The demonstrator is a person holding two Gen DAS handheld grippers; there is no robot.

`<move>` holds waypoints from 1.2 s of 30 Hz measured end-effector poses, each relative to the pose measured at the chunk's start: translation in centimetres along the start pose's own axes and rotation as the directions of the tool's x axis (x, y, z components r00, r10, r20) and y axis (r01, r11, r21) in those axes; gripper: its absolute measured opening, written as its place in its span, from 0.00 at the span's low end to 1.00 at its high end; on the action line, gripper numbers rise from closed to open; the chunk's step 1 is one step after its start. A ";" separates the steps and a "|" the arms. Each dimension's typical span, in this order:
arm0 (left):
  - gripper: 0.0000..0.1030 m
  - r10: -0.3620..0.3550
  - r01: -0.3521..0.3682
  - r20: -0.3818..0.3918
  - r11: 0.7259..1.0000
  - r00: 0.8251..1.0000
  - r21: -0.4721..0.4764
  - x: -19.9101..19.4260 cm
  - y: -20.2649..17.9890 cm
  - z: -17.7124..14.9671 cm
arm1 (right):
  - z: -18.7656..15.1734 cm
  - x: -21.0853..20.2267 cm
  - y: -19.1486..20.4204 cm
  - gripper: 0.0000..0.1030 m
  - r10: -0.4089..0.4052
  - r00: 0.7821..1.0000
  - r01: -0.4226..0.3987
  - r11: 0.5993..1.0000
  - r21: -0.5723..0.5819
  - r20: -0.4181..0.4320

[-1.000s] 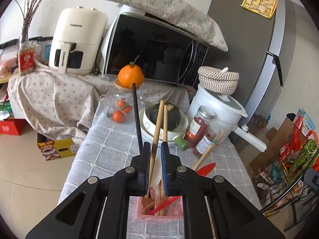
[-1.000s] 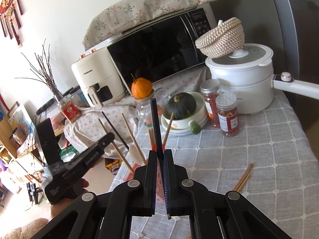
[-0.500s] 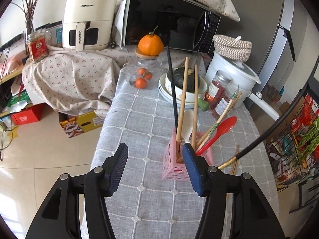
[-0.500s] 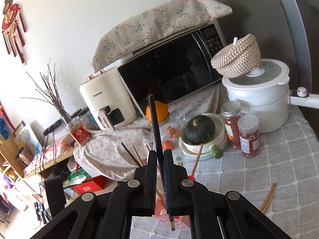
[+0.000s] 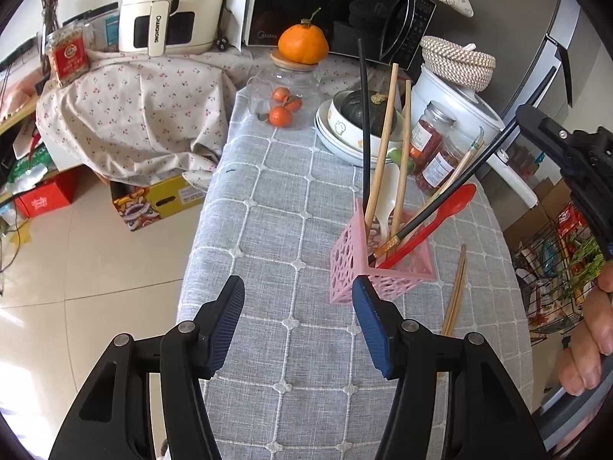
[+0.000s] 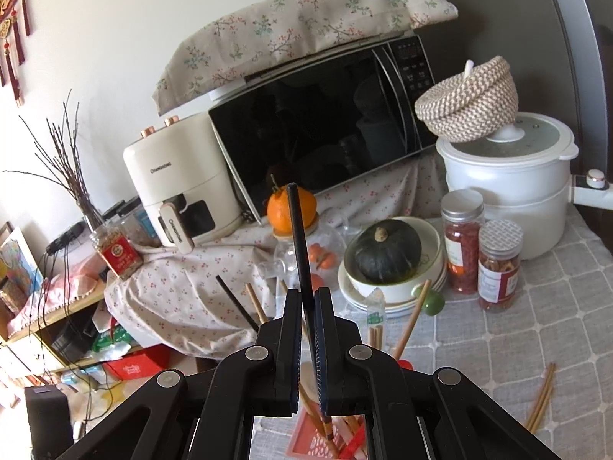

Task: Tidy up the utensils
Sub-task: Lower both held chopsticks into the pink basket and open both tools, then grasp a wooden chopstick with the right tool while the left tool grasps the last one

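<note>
The black chopstick (image 6: 300, 253) sits clenched in the right tool (image 6: 306, 329), its gold-banded tip (image 5: 385, 248) already dipping into the pink holder (image 5: 377, 264) on the tabletop (image 5: 276, 199), where another black stick, wooden chopsticks (image 5: 383, 153), a white spoon and a red spoon (image 5: 433, 222) stand. To my eye the thing now is to tilt the stick more upright and lower it until the tip finds the bottom before letting go, so it doesn't tip the light holder. The left tool (image 5: 299, 318) hangs released over the cloth with nothing between its pads; a wooden pair (image 5: 456, 295) lies beside the holder, not yet stowed
</note>
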State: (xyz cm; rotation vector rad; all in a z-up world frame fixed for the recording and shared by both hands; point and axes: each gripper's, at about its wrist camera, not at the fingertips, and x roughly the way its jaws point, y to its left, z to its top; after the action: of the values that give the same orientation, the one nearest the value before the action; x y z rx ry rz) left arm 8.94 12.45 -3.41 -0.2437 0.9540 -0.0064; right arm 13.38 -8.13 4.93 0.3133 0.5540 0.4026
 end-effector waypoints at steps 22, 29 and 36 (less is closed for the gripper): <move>0.69 0.022 -0.021 -0.008 0.997 1.000 0.077 0.6 -3.6 -1.7 | -0.2 -3.5 -3.6 0.75 -0.116 0.986 0.107 0.991 -0.077 -0.118; 0.77 0.041 -0.036 -0.036 0.992 0.999 0.124 1.8 -5.5 -2.7 | -2.3 -4.4 -7.9 0.80 -0.172 0.970 0.162 0.984 -0.070 -0.174; 0.79 0.002 0.008 -0.088 0.993 0.996 0.117 3.5 -6.6 -3.2 | -5.0 -2.8 -12.5 0.83 -0.221 0.942 0.217 0.975 -0.044 -0.251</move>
State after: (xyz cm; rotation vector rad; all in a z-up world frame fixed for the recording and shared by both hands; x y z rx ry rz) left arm 9.07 4.97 -6.57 -0.1368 1.0375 -0.0764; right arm 11.90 -19.43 -2.71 0.1819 0.8287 0.2312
